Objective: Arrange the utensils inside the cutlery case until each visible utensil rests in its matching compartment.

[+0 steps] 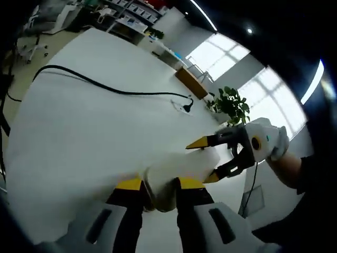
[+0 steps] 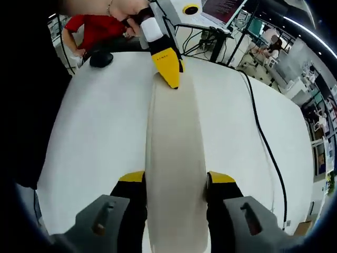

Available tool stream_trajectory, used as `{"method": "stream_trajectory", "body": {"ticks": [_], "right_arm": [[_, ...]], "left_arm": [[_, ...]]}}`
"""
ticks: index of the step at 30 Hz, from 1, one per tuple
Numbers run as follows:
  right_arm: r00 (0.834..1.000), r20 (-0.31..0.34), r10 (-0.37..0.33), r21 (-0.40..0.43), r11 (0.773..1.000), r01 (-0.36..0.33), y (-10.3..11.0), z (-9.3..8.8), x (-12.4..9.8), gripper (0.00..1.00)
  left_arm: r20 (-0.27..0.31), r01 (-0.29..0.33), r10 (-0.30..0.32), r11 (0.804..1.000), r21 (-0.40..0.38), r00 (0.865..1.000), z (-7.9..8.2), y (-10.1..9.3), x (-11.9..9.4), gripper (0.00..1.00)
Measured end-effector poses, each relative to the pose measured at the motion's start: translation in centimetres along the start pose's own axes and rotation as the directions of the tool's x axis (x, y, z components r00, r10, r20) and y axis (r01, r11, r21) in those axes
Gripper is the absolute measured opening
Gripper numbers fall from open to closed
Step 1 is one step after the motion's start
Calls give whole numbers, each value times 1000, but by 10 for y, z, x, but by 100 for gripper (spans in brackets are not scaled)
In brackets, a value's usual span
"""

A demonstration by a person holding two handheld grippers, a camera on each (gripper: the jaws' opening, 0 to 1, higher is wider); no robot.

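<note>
**Case held at both ends above the table**

Above the white table [image 1: 79,132], the cream case [image 1: 176,171] is gripped from two sides; in the left gripper view it runs from the view's own jaws at 6 o'clock toward 3 o'clock, where the right gripper [image 1: 210,161] meets its far end. The left gripper [image 1: 159,184] has its yellow-tipped jaws partly closed, one on each side of the case's near end, both touching it; the right gripper's jaws stand one above and one below the far end, pressed to it; a hand in a white glove [image 1: 271,139] holds that gripper. A black cable [image 1: 105,87] crosses the table at 11 o'clock and ends at a plug near a potted plant [image 1: 231,105] at 2 o'clock.

In the right gripper view the case [image 2: 174,158] is a long pale band from 6 o'clock to 12 o'clock; the right gripper [image 2: 176,182] clasps its near end, jaws wide apart and touching its two long edges; the left gripper [image 2: 169,68] bites the far end at 12 o'clock. A black cable [image 2: 266,142] runs along the table [image 2: 95,121] at 3 o'clock; a person in red [image 2: 97,29] sits at 11 o'clock. The inside of the case and any utensils cannot be made out.
</note>
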State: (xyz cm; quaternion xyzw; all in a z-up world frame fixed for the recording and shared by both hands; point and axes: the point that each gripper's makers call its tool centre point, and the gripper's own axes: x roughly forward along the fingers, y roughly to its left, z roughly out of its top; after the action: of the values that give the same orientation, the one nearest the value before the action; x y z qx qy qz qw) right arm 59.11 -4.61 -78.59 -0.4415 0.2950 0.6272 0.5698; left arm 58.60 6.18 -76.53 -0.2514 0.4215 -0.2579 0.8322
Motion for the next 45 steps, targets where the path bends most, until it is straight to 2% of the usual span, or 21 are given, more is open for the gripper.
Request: {"method": "stream_trajectory", "body": {"ticks": [3, 7, 10, 11, 12, 13, 15, 16, 17, 19, 21, 23, 24, 28, 32, 36, 39, 43, 44, 45], "right_arm": [[1000, -16, 20, 8, 1000, -20, 1, -3, 3, 43], [998, -48, 42, 18, 999, -42, 3, -5, 10, 43], [997, -70, 44, 8, 999, -44, 4, -8, 15, 42], [996, -73, 51, 14, 999, -50, 5, -9, 16, 42], [996, -75, 55, 14, 998, -54, 6, -10, 16, 42], [995, -81, 52, 14, 999, -51, 6, -13, 17, 43], [994, -82, 65, 24, 998, -63, 7, -15, 17, 43], [994, -86, 66, 23, 998, -64, 7, -17, 18, 43], [993, -94, 70, 24, 997, -68, 8, -19, 19, 43], [993, -95, 76, 28, 997, -74, 10, -20, 21, 43], [992, -97, 83, 34, 996, -80, 12, -21, 22, 43], [991, -108, 74, 20, 997, -72, 14, -24, 24, 43], [991, -111, 75, 19, 997, -73, 14, -25, 24, 43], [991, -117, 70, 16, 998, -69, 13, -25, 25, 43], [991, -115, 73, 14, 997, -72, 13, -23, 26, 43], [988, -128, 92, -6, 996, -94, 15, -24, 25, 43], [988, -133, 82, -55, 994, -90, 15, -25, 24, 43], [987, -140, 84, -47, 995, -91, 15, -24, 24, 43], [986, -140, 85, -39, 995, -91, 15, -24, 24, 43], [986, -142, 84, -32, 995, -90, 15, -25, 24, 43]], "left_arm": [[-14, -15, 15, 1000, 4, 1000, -5, 6, 4, 25], [-53, -75, 78, 996, 57, 996, -9, 13, 7, 26], [-59, -89, 94, 992, 91, 994, -9, 13, 9, 27], [-77, -94, 102, 991, 99, 992, -12, 15, 10, 27], [-96, -104, 117, 986, 128, 988, -16, 18, 10, 27], [-72, -101, 114, 982, 160, 991, -12, 16, 11, 27], [-86, -108, 129, 972, 209, 988, -16, 16, 10, 27], [-84, -110, 128, 976, 189, 988, -16, 15, 10, 27], [-83, -111, 130, 972, 205, 988, -17, 15, 10, 27], [-91, -125, 155, 955, 270, 984, -19, 19, 9, 26], [-53, -123, 145, 946, 298, 988, -14, 15, 9, 30], [-90, -93, 123, 953, 287, 988, -23, 11, 7, 32], [-89, -90, 120, 954, 284, 989, -24, 10, 7, 33], [-113, -92, 135, 943, 320, 984, -38, 14, 6, 42], [-142, -78, 131, 941, 330, 981, -47, 14, 8, 42], [-150, -63, 118, 941, 332, 982, -49, 10, 9, 41], [-155, -63, 126, 932, 358, 980, -51, 8, 9, 42], [-185, -52, 133, 920, 388, 974, -60, 8, 13, 41], [-176, -51, 134, 912, 408, 975, -58, 8, 13, 39], [-181, -60, 145, 911, 407, 973, -57, 8, 13, 37]]}}
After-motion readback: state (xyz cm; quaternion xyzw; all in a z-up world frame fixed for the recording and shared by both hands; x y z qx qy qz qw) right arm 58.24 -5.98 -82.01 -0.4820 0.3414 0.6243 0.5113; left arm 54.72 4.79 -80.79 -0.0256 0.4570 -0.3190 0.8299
